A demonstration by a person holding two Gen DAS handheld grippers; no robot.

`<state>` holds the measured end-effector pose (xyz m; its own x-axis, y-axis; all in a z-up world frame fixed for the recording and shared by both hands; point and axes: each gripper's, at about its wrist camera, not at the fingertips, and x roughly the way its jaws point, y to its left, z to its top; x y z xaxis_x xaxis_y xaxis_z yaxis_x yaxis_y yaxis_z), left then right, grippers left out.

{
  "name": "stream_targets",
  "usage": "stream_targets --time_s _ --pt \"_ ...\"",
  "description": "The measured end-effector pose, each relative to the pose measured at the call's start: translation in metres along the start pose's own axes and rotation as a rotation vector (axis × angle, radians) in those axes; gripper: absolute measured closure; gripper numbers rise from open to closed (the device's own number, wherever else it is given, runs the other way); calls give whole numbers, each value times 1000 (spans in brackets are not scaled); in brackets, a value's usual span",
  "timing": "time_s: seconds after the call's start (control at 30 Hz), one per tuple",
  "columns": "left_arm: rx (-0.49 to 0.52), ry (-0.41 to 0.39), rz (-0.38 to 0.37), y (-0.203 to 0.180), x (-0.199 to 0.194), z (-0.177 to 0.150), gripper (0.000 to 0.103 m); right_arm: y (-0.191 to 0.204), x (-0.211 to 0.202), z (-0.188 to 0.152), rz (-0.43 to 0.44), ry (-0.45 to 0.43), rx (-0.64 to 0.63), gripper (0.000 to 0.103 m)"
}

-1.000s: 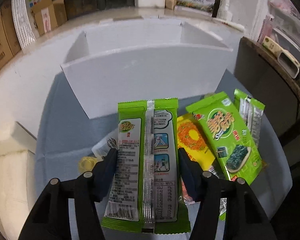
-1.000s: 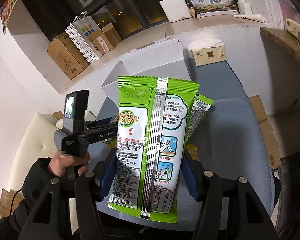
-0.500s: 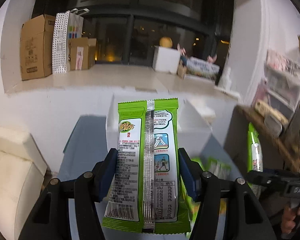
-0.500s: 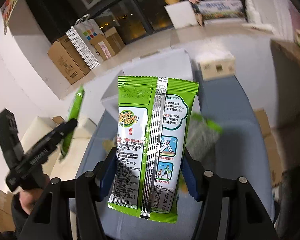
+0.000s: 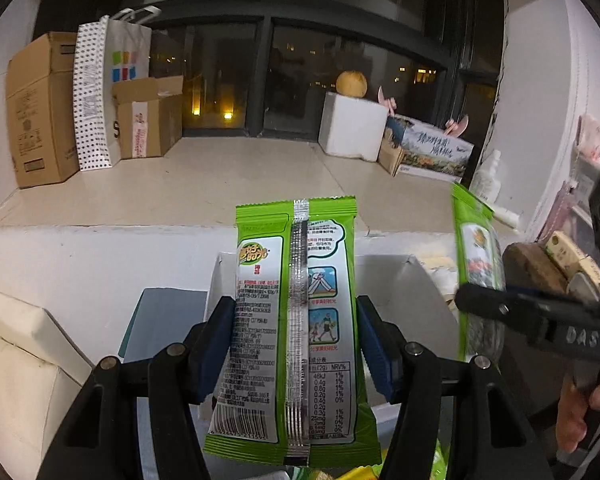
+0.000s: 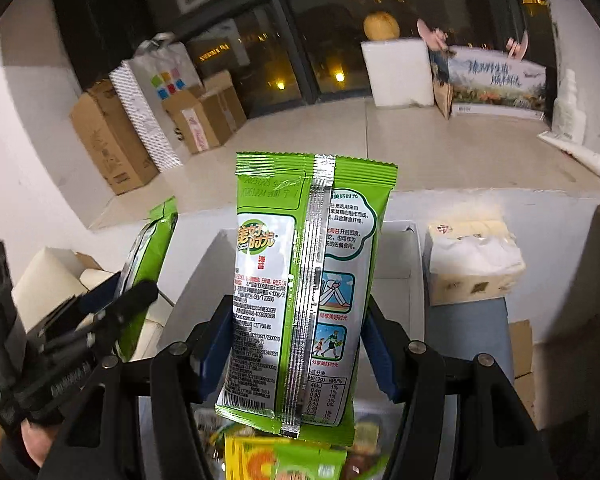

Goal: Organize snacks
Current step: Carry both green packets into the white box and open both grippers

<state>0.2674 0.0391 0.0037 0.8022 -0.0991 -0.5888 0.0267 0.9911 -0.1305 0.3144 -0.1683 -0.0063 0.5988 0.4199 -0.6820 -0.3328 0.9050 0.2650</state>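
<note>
My left gripper [image 5: 296,344] is shut on a green seaweed snack packet [image 5: 292,332], held upright with its back label facing me, above the near edge of the white open box [image 5: 400,276]. My right gripper [image 6: 300,344] is shut on a second green seaweed packet [image 6: 304,280], also upright over the white box [image 6: 396,264]. Each gripper shows in the other's view: the right one with its packet [image 5: 476,280] at the right, the left one with its packet [image 6: 148,264] at the left. A yellow and green snack pile [image 6: 284,460] lies below.
A tissue pack [image 6: 472,264] sits right of the box on the blue-grey table [image 6: 464,320]. A white ledge [image 5: 180,196] behind holds cardboard boxes [image 5: 40,108], a dotted bag [image 5: 100,96] and a white foam block [image 5: 352,128]. A cream cushion [image 5: 16,360] is at left.
Both grippers have lifted and tilted up with their packets, so the views swung from the table and snack pile to the window ledge. The grippers now stand side by side over the box.
</note>
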Motion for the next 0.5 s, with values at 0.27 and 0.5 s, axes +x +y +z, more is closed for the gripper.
stream_targets --time_s 0.27,0.5 --pt "32 65 37 6 42 -8 0 -8 54 5 -51 104 -1 18" --pt "48 70 60 15 49 -16 0 -22 54 0 -87 86 35 0"
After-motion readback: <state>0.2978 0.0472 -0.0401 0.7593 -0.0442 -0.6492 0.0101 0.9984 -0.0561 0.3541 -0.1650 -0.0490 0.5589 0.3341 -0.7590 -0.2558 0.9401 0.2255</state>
